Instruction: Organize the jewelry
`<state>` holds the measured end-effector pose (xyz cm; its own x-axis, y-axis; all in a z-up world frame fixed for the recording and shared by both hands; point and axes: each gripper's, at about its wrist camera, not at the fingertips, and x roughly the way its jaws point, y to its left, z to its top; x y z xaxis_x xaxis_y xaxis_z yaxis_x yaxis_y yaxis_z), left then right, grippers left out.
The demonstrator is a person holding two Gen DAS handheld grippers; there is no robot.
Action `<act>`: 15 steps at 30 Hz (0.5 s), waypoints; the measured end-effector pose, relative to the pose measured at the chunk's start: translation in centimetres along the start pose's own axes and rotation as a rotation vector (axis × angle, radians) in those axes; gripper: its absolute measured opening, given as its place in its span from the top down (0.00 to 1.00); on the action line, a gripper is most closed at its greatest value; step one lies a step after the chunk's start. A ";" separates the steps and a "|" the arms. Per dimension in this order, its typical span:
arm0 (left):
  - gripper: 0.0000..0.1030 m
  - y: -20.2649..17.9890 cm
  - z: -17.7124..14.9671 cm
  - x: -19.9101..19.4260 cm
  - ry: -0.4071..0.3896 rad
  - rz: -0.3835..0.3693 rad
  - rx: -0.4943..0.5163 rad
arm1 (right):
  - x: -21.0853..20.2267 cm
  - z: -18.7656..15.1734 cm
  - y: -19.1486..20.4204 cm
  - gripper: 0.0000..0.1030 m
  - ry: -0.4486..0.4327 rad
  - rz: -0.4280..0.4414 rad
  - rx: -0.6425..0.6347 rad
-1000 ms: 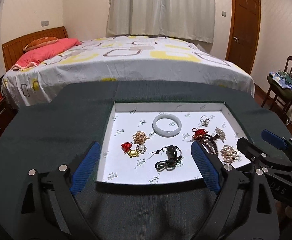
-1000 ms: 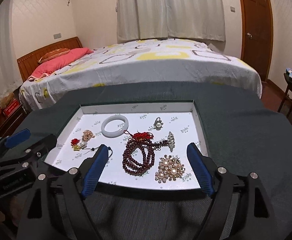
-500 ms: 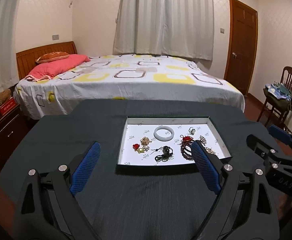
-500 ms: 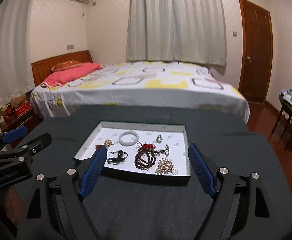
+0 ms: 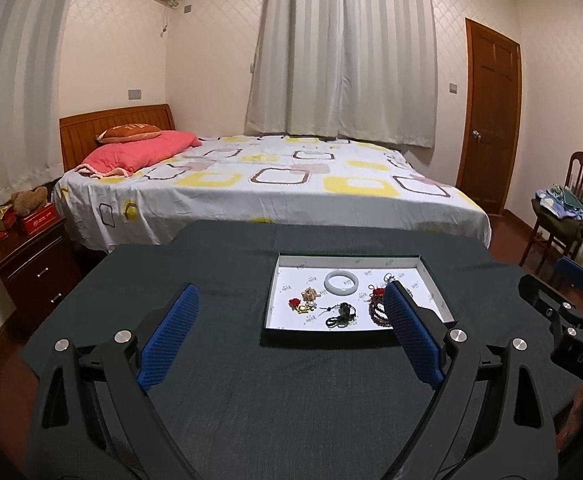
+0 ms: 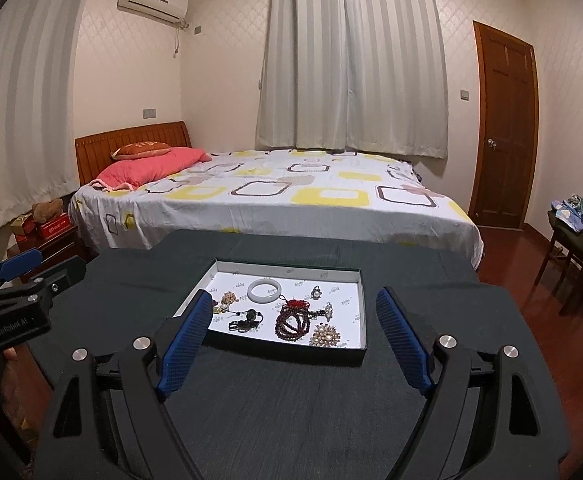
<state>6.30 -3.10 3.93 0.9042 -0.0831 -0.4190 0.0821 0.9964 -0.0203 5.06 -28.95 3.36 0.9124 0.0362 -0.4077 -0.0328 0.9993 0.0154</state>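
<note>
A shallow white-lined tray (image 5: 283,324) (image 6: 361,320) sits on a dark cloth table. In it lie a pale jade bangle (image 5: 341,282) (image 6: 264,290), a dark red bead bracelet (image 6: 289,322) (image 5: 376,312), a pearl brooch (image 6: 325,335), a black cord pendant (image 5: 341,314) (image 6: 245,319), a small red and gold charm (image 5: 299,304) and a ring (image 6: 315,291). My left gripper (image 5: 289,300) is open and empty, held back from the tray. My right gripper (image 6: 293,306) is also open and empty, well short of the tray's near wall.
The dark table (image 5: 291,392) stretches wide in front of the tray. Behind it stands a bed (image 5: 275,184) with a pink pillow. A nightstand (image 5: 31,264) is at the left, a wooden door (image 5: 489,120) and a chair (image 5: 571,200) with clothes at the right.
Both grippers have pulled back and risen away from the tray, which now looks much smaller and farther off. Both stayed open and empty.
</note>
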 end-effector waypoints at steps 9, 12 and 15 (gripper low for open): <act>0.11 -0.1 0.1 -0.6 -0.008 -0.006 0.002 | -0.8 0.1 0.1 0.21 -0.019 -0.005 -0.006; 0.11 -0.1 0.1 -0.6 -0.008 -0.006 -0.003 | -0.8 0.1 0.2 0.21 -0.018 -0.005 -0.007; 0.11 -0.1 0.0 -0.7 -0.008 -0.005 -0.004 | -0.8 0.1 0.2 0.21 -0.019 -0.005 -0.006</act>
<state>5.70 -3.11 4.25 0.9071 -0.0885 -0.4114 0.0855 0.9960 -0.0258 4.36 -28.79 3.75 0.9203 0.0314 -0.3900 -0.0307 0.9995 0.0082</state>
